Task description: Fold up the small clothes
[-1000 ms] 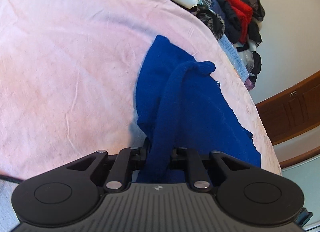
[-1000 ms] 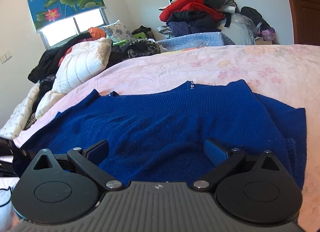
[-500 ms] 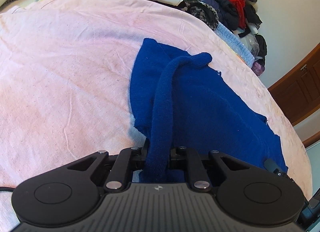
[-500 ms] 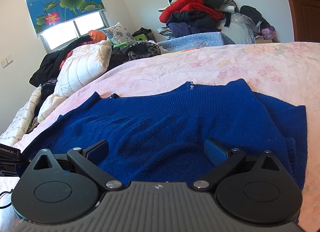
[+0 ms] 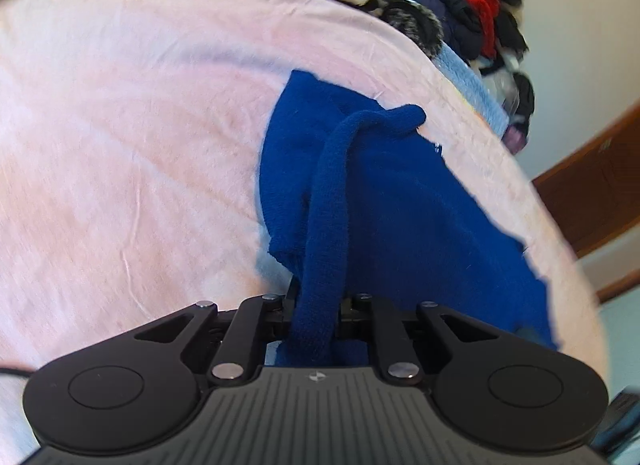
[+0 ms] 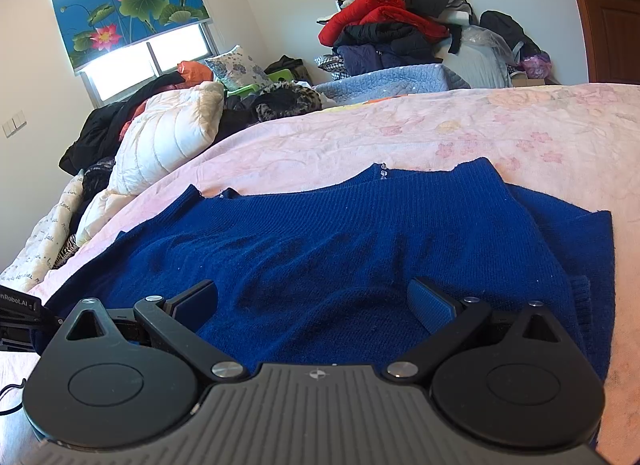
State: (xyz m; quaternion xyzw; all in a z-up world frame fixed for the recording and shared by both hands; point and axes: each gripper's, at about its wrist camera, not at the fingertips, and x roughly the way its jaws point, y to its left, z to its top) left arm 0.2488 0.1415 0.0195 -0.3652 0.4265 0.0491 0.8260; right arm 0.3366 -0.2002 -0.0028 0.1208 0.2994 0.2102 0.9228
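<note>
- Pink bedding (image 6: 460, 133) with faint flower prints covers the bed we work on, and it fills most of both wrist views.
- Behind the bed in the right wrist view, at about ten o'clock, we see a window blind (image 6: 120, 1) printed with lotus flowers, and below it a white quilted duvet (image 6: 168, 141).
- At about one o'clock in that view, a heap of clothes (image 6: 392, 33) in red, black and navy rises against the wall.
- Our left gripper (image 5: 316, 305) has its jaws nearly closed, pinching a rolled strip of the blue sweater (image 5: 384, 201); the strip runs up from the jaws toward twelve o'clock and ends in a bent tip.
- That sweater lies on the bedding in the left wrist view, spreading from the centre toward four o'clock.
- In the right wrist view the same blue sweater (image 6: 340, 249) lies spread flat across the lower half of the picture, its neckline toward twelve o'clock.
- Our right gripper (image 6: 316, 301) has its jaws wide apart, one blue pad at eight o'clock and one at four o'clock, with sweater fabric lying between them but not pinched.
</note>
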